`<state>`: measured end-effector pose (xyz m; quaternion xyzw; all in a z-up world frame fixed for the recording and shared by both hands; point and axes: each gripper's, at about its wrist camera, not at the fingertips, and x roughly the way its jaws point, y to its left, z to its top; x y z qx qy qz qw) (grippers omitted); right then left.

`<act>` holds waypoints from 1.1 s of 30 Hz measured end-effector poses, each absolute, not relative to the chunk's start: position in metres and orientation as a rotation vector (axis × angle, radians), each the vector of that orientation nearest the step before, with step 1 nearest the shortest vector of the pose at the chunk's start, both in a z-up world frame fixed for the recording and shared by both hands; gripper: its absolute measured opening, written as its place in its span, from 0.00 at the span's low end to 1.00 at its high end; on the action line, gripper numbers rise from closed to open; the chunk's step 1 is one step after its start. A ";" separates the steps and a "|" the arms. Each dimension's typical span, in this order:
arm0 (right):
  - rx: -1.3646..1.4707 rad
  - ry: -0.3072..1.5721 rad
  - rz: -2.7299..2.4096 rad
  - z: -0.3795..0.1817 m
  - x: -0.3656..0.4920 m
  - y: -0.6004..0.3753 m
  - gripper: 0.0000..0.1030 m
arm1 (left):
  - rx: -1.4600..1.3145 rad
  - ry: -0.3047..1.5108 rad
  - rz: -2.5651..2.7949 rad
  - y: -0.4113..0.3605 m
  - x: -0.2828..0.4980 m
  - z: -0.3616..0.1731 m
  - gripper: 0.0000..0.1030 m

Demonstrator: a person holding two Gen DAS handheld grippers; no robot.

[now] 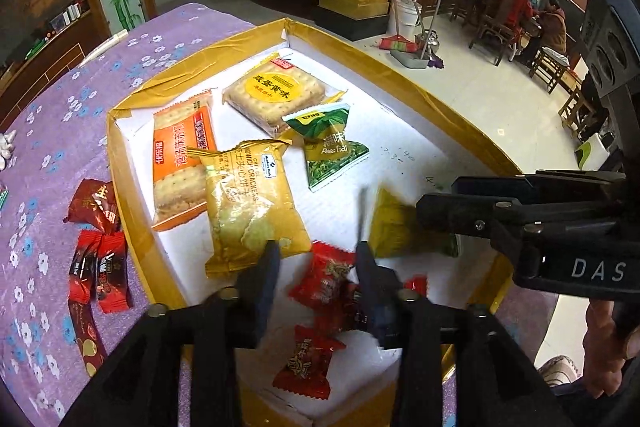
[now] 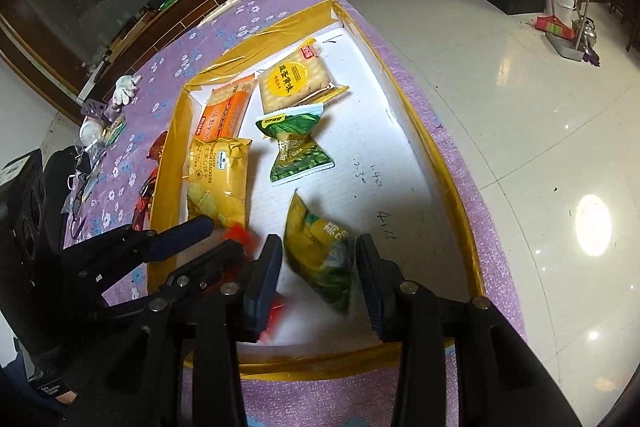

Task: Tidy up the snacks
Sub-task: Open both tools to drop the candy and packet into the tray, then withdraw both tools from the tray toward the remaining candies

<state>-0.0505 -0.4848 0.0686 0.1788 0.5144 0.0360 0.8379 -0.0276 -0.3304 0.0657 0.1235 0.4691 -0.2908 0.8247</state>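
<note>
- Left wrist view: my left gripper (image 1: 316, 267) hangs over the near edge of the tray (image 1: 120, 187), jaws apart. A red candy (image 1: 326, 281) lies on the tray floor between them; pads don't press it, so nothing's gripped.
- Second red candy (image 1: 306, 361) sits closer to the near edge, under the gripper body. Yellow cracker pack (image 1: 248, 203) lies just left of the left finger. I'd lift straight up so I don't drag it.
- Dark red candies (image 1: 98, 267) are outside the tray on the purple cloth (image 1: 52, 131), off its left edge. Probably next for this hand.
- Right wrist view: my right gripper (image 2: 318, 279) has jaws parted around a yellow-green snack bag (image 2: 320, 259) near the tray's near edge. The bag looks blurred and tilted, not clamped, so I judge it's loose.
- Left gripper's fingers (image 2: 180, 239) are close by on the left. I'd back the right hand off up and right to avoid a clash.
- Green pea pack (image 2: 296, 147) lies mid-tray, well clear.
</note>
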 end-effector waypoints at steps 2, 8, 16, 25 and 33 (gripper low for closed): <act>0.379 1.079 0.065 0.071 -0.051 -0.485 0.42 | 0.259 0.988 -0.619 -0.328 -0.028 0.069 0.46; 0.315 1.005 0.034 0.091 -0.057 -0.474 0.48 | 0.238 0.955 -0.625 -0.317 -0.033 0.079 0.55; 0.178 0.951 0.041 0.107 -0.061 -0.436 0.63 | 0.183 0.891 -0.572 -0.280 -0.040 0.098 0.61; 0.144 0.927 0.147 0.120 -0.063 -0.395 0.69 | 0.071 0.876 -0.417 -0.203 -0.035 0.107 0.63; 0.121 0.939 0.230 0.122 -0.070 -0.366 0.69 | -0.057 0.996 -0.233 -0.125 -0.014 0.073 0.63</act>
